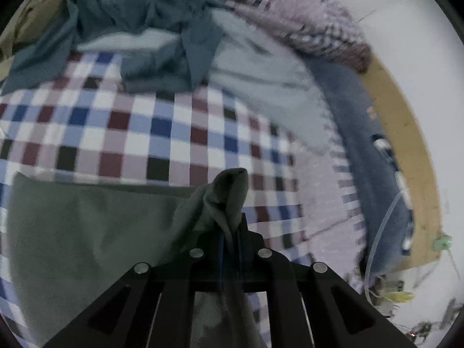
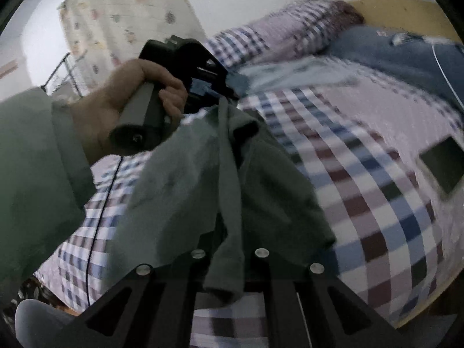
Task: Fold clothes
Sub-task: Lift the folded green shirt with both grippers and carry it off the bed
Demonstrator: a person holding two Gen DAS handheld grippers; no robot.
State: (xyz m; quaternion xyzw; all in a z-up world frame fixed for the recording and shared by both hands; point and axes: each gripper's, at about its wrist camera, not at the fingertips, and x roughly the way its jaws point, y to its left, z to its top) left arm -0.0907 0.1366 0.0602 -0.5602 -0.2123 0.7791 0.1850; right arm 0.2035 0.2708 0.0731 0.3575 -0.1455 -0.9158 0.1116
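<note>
The checked bedsheet serves as the landmark. The grey-green garment lies partly flat on its near side, and one bunched corner rises from it into the left gripper, whose fingers are pressed together on the cloth. In the right wrist view the same garment hangs in folds above the sheet, a narrow band of it running down into the right gripper; its fingers are closed on that band.

At the far side of the sheet a heap of teal clothes and a pale blue piece crowd the edge, with a checked pillow beyond them. Along the sheet's right border lies a blue-grey blanket, then the wooden bed edge against a white wall. The middle of the sheet, between the garment and the heap, is bare and open.

Only the right wrist view shows the person's hand gripping the left tool's handle, a green sleeve, a thin black cable across the sheet, a patterned curtain, and a dark flat rectangle on the sheet's right part. Only the left wrist view shows a clear tube past the blanket.
</note>
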